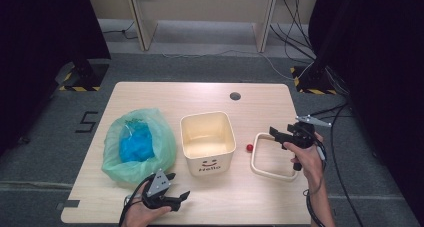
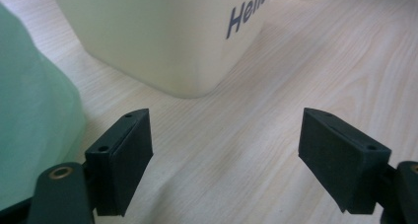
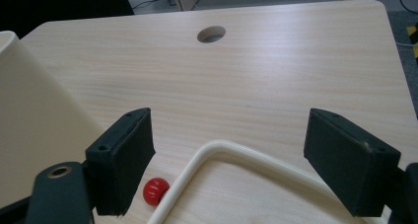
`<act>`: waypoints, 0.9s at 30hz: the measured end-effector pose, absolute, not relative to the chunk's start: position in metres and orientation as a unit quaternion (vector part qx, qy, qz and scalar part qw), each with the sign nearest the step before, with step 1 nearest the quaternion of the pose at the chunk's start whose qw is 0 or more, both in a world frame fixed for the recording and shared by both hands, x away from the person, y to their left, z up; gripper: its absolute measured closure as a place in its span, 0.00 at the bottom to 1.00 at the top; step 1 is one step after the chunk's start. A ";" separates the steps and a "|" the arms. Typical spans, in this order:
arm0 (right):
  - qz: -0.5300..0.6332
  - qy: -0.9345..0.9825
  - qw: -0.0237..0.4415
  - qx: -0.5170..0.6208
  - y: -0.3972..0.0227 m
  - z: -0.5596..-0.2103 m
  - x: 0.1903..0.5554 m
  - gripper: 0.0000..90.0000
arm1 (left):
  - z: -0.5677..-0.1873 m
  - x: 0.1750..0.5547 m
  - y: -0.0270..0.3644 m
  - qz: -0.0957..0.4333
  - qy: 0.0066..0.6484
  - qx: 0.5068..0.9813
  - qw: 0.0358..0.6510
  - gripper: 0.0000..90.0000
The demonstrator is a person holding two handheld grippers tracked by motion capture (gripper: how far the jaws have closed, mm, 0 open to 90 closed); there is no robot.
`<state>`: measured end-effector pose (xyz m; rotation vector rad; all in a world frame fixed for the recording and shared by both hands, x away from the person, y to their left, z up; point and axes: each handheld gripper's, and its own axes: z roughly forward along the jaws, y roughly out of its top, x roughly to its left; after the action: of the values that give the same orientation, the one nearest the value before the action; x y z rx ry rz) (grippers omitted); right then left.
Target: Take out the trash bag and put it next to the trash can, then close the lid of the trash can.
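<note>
A cream bin (image 1: 210, 164) with "Hello" and a smiley on its front stands mid-table. To its left lies a green plastic bag (image 1: 150, 157) with blue material (image 1: 135, 143) inside. A small red ball (image 1: 249, 147) rests between the bin and a low cream tray (image 1: 255, 159). My left gripper (image 1: 179, 185) hovers open near the table's front edge, facing the bin's corner (image 2: 162, 36) and the bag (image 2: 34, 125); nothing is between its jaws (image 2: 226, 120). My right gripper (image 1: 276, 136) is open over the tray's rim (image 3: 231, 152), with the ball (image 3: 155, 190) beside its left jaw.
The wooden table (image 1: 150, 94) has a round cable hole (image 1: 235, 96) at the back, seen again as the hole (image 3: 211, 34) ahead of the right gripper. Cables and stand bases lie on the grey floor beyond the table. Bare wood lies between the bin and the front edge.
</note>
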<state>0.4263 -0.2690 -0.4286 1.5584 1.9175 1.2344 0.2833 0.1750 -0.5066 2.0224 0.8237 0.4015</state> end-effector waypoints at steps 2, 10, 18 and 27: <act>0.437 0.681 0.188 0.556 -0.272 -0.432 0.424 0.22 | -0.507 0.285 0.176 0.163 0.334 0.816 0.442 0.22; 0.414 0.678 0.194 0.575 -0.288 -0.450 0.420 0.21 | -0.511 0.287 0.176 0.160 0.333 0.827 0.424 0.22; 0.405 0.673 0.199 0.587 -0.297 -0.456 0.414 0.22 | -0.516 0.289 0.177 0.160 0.331 0.840 0.398 0.22; 0.392 0.668 0.193 0.602 -0.306 -0.467 0.412 0.22 | -0.522 0.292 0.177 0.142 0.338 0.847 0.386 0.18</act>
<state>0.4118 -0.3056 -0.4669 1.6906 1.8749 1.0993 0.2918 0.1766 -0.5220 2.1566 0.8600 0.3611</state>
